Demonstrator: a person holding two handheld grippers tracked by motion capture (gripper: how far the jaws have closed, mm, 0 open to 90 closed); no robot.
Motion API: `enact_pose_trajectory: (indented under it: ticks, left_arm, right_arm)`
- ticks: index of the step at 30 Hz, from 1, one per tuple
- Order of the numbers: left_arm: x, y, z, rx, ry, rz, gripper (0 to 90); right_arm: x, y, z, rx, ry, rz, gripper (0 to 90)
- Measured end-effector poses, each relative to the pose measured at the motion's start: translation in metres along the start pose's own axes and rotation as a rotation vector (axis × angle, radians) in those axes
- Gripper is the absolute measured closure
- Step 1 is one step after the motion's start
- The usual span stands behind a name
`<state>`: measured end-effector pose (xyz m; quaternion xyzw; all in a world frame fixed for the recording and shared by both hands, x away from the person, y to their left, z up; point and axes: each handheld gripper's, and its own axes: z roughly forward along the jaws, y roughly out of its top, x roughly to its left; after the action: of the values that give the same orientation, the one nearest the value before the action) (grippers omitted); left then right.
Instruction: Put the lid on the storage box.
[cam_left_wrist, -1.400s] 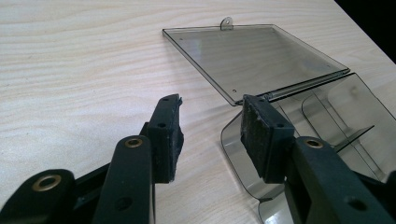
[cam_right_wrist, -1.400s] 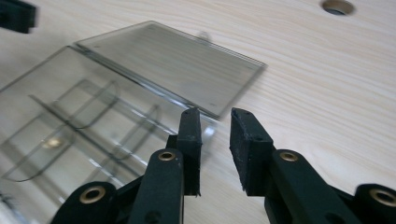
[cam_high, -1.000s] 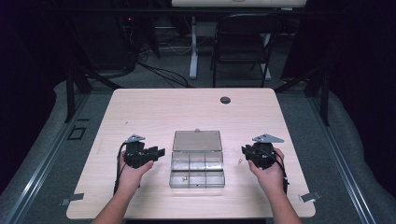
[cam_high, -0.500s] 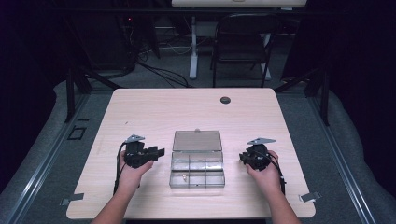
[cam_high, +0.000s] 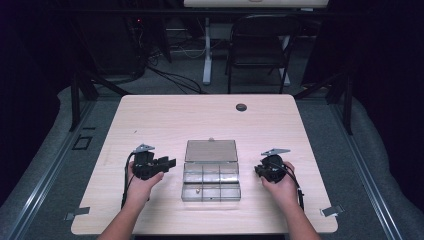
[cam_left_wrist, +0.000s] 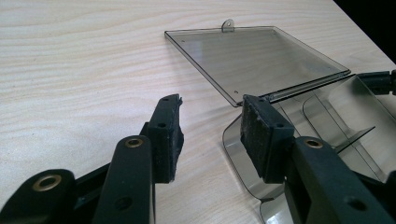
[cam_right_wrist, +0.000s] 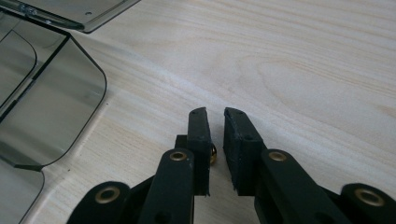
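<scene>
A clear plastic compartment box (cam_high: 211, 180) lies mid-table with its lid (cam_high: 211, 150) flat open behind it; a small brass piece (cam_high: 199, 190) sits in one compartment. My left gripper (cam_high: 170, 162) is just left of the box, open and empty; in the left gripper view its jaws (cam_left_wrist: 212, 116) frame the box's near corner (cam_left_wrist: 243, 154) and the lid (cam_left_wrist: 261, 58). My right gripper (cam_high: 259, 171) is low on the table right of the box. Its jaws (cam_right_wrist: 215, 114) have just been closing to a narrow gap. A tiny brass piece (cam_right_wrist: 213, 154) lies between them against one pad, with the other pad apart from it.
A small dark round disc (cam_high: 241, 107) sits at the table's far edge. A folding chair (cam_high: 260, 45) stands beyond the table. Metal clips (cam_high: 77, 214) (cam_high: 332, 210) lie off the front corners. Bare wood (cam_high: 165, 120) surrounds the box.
My right hand has sunk toward the tabletop and edged toward the box, and its jaws have narrowed. The left hand and the box have stayed put.
</scene>
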<state>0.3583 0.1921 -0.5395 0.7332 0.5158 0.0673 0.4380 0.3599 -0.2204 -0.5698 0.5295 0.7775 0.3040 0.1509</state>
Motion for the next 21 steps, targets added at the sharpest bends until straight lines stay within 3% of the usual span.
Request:
enact_pose_trajectory:
  ticks: [8,21]
  left_arm:
    - [0.0002,-0.0001,0.0000,-0.001,0.001,-0.001,57.6]
    - [0.0003,0.0001,-0.0003,-0.003,0.003,-0.004,57.7]
  right_arm:
    - [0.0034,0.0003,-0.0029,-0.014,0.003,-0.006,80.9]
    - [-0.0024,-0.0009,-0.0061,-0.029,-0.004,0.009,82.1]
